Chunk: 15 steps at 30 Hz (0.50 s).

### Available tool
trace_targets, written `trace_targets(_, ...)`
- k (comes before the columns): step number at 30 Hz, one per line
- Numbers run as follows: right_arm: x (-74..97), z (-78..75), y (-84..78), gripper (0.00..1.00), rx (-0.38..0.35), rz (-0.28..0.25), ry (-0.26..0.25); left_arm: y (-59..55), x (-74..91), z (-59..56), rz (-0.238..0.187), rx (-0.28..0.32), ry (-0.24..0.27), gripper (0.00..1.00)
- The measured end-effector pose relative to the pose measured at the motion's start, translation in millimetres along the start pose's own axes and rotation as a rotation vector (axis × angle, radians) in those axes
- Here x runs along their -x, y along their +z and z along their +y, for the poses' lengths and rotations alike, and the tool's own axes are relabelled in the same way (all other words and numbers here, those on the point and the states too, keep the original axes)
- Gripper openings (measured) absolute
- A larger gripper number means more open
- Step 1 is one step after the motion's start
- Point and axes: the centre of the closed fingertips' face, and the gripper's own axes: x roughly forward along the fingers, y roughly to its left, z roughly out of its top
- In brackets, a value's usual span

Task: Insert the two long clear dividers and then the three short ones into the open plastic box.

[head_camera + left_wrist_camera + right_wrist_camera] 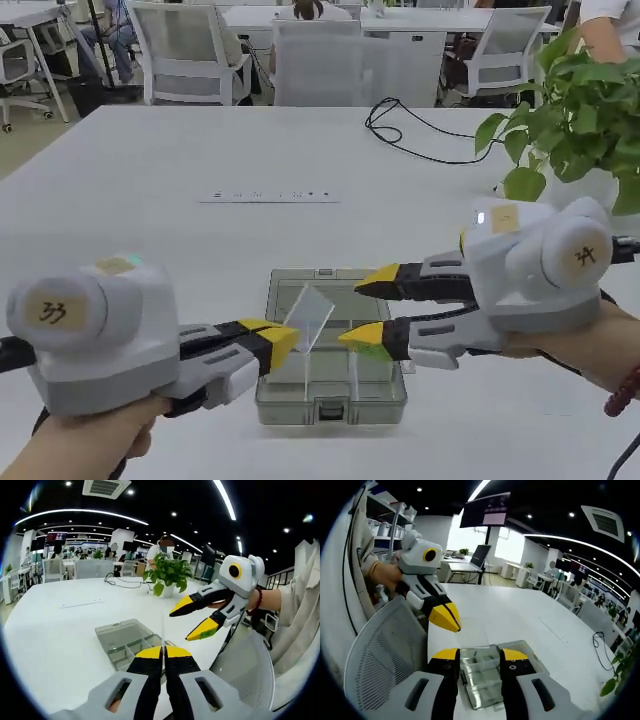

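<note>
The open plastic box (300, 398) sits on the white worktop (200, 150) right in front of the person, at 6 o'clock in the head view, and both grippers meet over it. The left gripper (272, 340) comes in from 8 o'clock with its jaws pinched together on a clear divider (308, 315). In the left gripper view the sheet shows edge-on as a thin line (162, 630) rising out of the closed yellow tips (162, 652). The right gripper (370, 308) reaches in from 3 o'clock with its jaws apart and nothing between them. Its lower tip hangs just beside the divider's right edge, not touching as far as I can see.

The divider is clear of the box and tilted above its left half. Its long axis runs from about 8 o'clock up to 2 o'clock, leaning away from the left gripper's tips. To my eye the next move depends on that lean: the sheet has to come upright and line up with a slot before it goes down. The left gripper has hold of it, and the right is near enough to steady the free edge.

Inside the box (525, 647), clear partitions already stand and split it into compartments, which are plainest in the two gripper views. I can't count them for sure, nor tell whether the held piece is a long or a short one, so some fitting looks done and more is left.
</note>
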Motion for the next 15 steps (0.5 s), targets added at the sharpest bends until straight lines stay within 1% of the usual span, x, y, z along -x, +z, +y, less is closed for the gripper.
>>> trace_targets(2, -0.2, 3.0, -1.3, 0.32, -0.011, 0.0, 0.022, -1.6, 0.1, -3.8, 0.009, -0.019, -0.028, 0.0)
trace_targets(4, -0.3, 7.5, -1.1, 0.32, -0.024, -0.007, 0.053, -3.8, 0.5, -7.3, 0.026, -0.078, -0.049, 0.0)
trace_targets(6, -0.1, 12.1, -0.4, 0.32, -0.045, -0.015, 0.086, -4.6, 0.4, -11.6, 0.031, -0.092, -0.067, 0.0)
trace_targets(7, 0.3, 14.4, -0.2, 0.31, -0.043, -0.018, 0.103, -4.9, 0.6, -12.8, 0.033, -0.104, -0.081, 0.0)
trace_targets(12, 1.2, 24.5, -1.4, 0.29, -0.028, -0.014, 0.168, -7.2, 0.5, -18.0, 0.049, -0.161, -0.113, 0.0)
trace_targets(15, 1.7, 27.9, -3.2, 0.28, -0.028, -0.008, 0.19, -9.2, 0.5, -22.1, 0.06, -0.196, -0.137, 0.0)
